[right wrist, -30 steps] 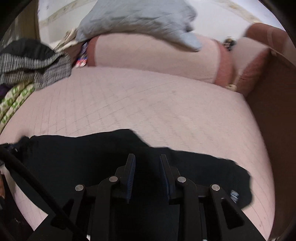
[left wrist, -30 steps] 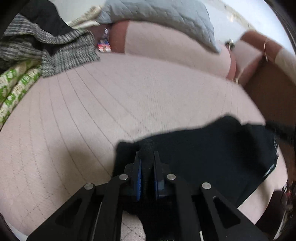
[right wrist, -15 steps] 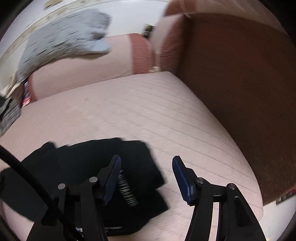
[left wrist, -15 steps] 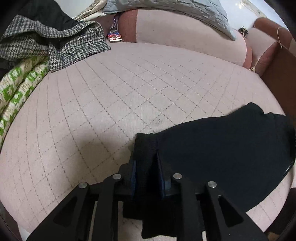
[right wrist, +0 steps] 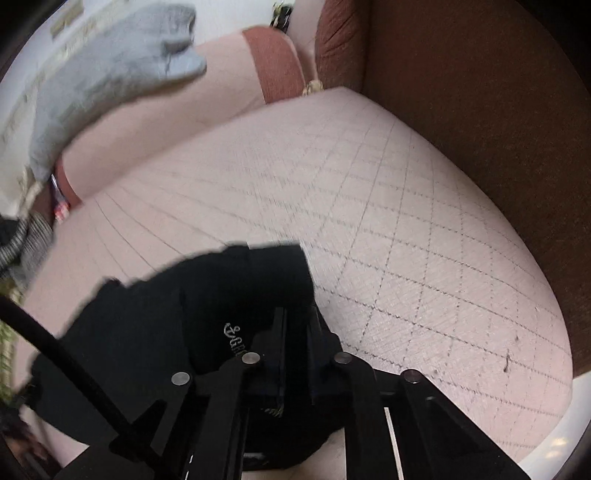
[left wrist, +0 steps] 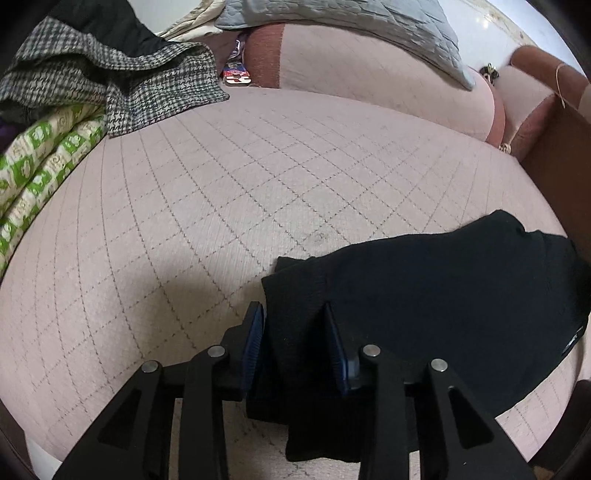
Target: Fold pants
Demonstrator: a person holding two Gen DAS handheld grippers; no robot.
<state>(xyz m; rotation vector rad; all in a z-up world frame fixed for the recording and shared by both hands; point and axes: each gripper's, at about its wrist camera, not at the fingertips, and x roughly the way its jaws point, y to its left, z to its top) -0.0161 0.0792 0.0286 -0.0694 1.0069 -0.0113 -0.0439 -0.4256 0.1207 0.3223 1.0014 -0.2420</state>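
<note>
The black pants [left wrist: 436,295] lie folded on the pink quilted bed [left wrist: 221,206], at the lower right of the left wrist view. My left gripper [left wrist: 293,328] is open, its blue-padded jaws on either side of the pants' left edge. In the right wrist view the pants [right wrist: 221,295] show a small white logo. My right gripper [right wrist: 297,325] is shut on the right end of the pants, and the cloth bunches up around its jaws.
A houndstooth garment [left wrist: 122,85] and a green patterned cloth [left wrist: 44,162] lie at the far left. A grey quilted pillow [left wrist: 351,22] rests on the pink bolster [left wrist: 369,74] at the back. A brown headboard [right wrist: 480,110] bounds the right side.
My left gripper has opened and let go of the pants' edge. My right gripper swung right, then closed from wide open onto the pants' right end.
</note>
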